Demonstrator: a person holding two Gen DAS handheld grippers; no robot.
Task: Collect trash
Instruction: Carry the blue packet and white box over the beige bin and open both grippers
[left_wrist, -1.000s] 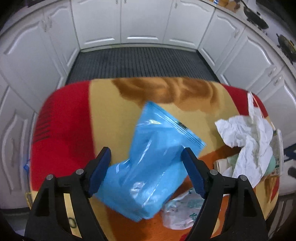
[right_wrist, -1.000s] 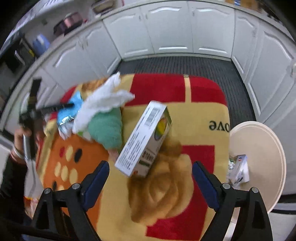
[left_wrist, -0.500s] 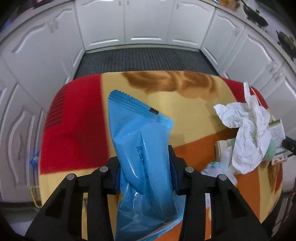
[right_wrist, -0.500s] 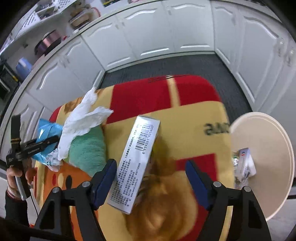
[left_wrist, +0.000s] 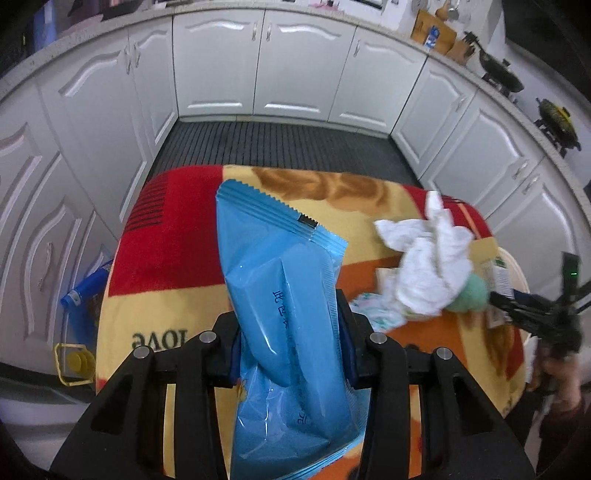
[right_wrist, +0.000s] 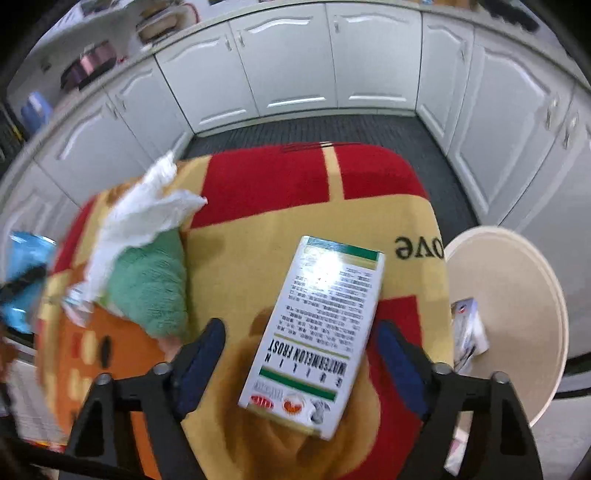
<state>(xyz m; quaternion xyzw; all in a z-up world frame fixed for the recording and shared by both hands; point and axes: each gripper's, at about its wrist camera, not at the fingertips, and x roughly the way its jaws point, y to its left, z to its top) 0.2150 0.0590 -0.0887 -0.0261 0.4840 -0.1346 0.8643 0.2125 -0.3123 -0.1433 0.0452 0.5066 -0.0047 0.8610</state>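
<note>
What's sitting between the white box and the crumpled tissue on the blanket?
In the right wrist view, a green fuzzy cloth lies between the white box and the crumpled tissue, partly tucked under the tissue.

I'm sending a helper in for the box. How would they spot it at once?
Find the red, yellow and orange blanket covering the table. The box lies flat on its yellow part, between the fingers of the right hand-held gripper. Unlike the soft white tissue and green cloth nearby, it is rigid, white and green-banded, printed WATERMELON FROST.
</note>
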